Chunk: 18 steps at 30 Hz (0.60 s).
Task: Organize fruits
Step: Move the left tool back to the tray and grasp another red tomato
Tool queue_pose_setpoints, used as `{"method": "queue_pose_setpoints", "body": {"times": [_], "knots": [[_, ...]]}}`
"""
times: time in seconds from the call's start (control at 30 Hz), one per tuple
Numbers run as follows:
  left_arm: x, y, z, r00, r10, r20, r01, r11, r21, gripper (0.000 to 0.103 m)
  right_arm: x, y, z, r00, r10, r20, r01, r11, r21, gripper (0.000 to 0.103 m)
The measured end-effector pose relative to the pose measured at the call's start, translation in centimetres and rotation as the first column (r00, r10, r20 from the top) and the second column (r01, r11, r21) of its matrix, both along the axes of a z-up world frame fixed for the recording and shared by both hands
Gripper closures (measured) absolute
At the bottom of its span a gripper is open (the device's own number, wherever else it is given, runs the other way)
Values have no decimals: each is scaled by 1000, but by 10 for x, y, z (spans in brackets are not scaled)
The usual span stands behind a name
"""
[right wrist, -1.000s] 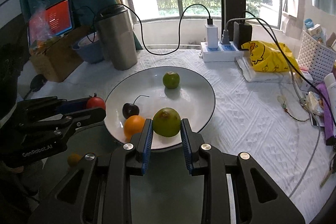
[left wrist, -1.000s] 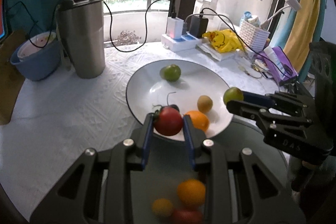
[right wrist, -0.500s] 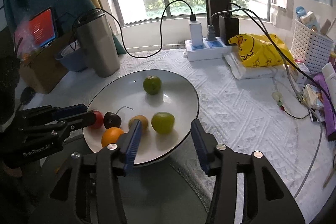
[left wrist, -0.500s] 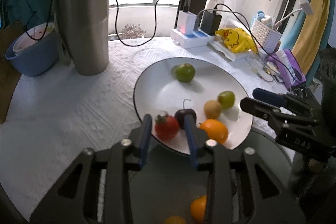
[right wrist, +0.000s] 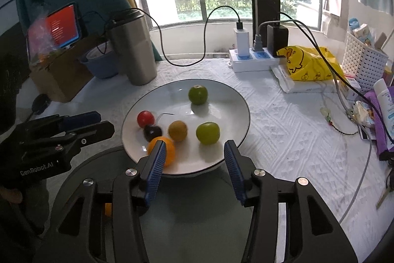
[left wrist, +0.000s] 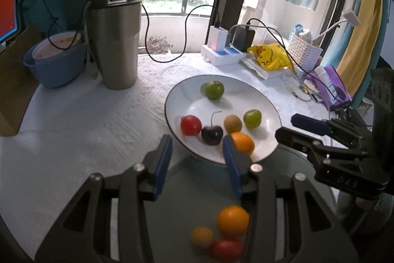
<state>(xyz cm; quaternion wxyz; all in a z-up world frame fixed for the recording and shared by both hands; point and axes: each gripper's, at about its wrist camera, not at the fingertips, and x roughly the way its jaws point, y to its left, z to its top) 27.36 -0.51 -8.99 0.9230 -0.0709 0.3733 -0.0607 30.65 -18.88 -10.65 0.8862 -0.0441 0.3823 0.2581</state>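
Observation:
A white plate (left wrist: 268,107) (right wrist: 236,100) holds several fruits: a red tomato (left wrist: 190,125) (right wrist: 145,118), a dark cherry (left wrist: 212,135) (right wrist: 152,132), an orange (left wrist: 242,142) (right wrist: 165,152), a brown kiwi-like fruit (left wrist: 232,123) (right wrist: 177,130), a light green fruit (left wrist: 252,118) (right wrist: 207,132) and a darker green one (left wrist: 214,90) (right wrist: 197,95) at the far side. My left gripper (left wrist: 195,157) is open and empty at the plate's near rim. My right gripper (right wrist: 193,164) is open and empty, near the plate's front edge.
A steel tumbler (left wrist: 114,41) and a blue bowl (left wrist: 55,61) stand at the left. A power strip with chargers (right wrist: 251,58), a yellow bag (right wrist: 307,63) and a white basket (right wrist: 364,61) are behind and to the right. Cables cross the white tablecloth (left wrist: 86,127).
Both grippers let go of their fruits: the tomato and the light green fruit now lie on the plate. Both grippers opened and drew back from the plate.

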Motion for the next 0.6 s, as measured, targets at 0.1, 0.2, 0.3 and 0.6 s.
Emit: {"method": "queue_pose_setpoints", "body": {"times": [0.1, 0.2, 0.3, 0.6], "knots": [[-12, 1, 2, 1000, 2, 5, -2, 1000, -4, 59, -9, 1, 4, 1000, 4, 7, -4, 1000, -3, 51], [-22, 3, 2, 1000, 6, 8, -6, 1000, -6, 59, -19, 2, 7, 1000, 8, 13, -8, 1000, -7, 51], [-33, 4, 3, 1000, 9, 10, -9, 1000, -8, 59, -28, 4, 9, 1000, 15, 16, -15, 1000, -11, 51], [-61, 4, -1, 1000, 13, 6, -12, 1000, -13, 59, -52, 5, 10, 999, 28, 23, -28, 1000, -10, 51]]}}
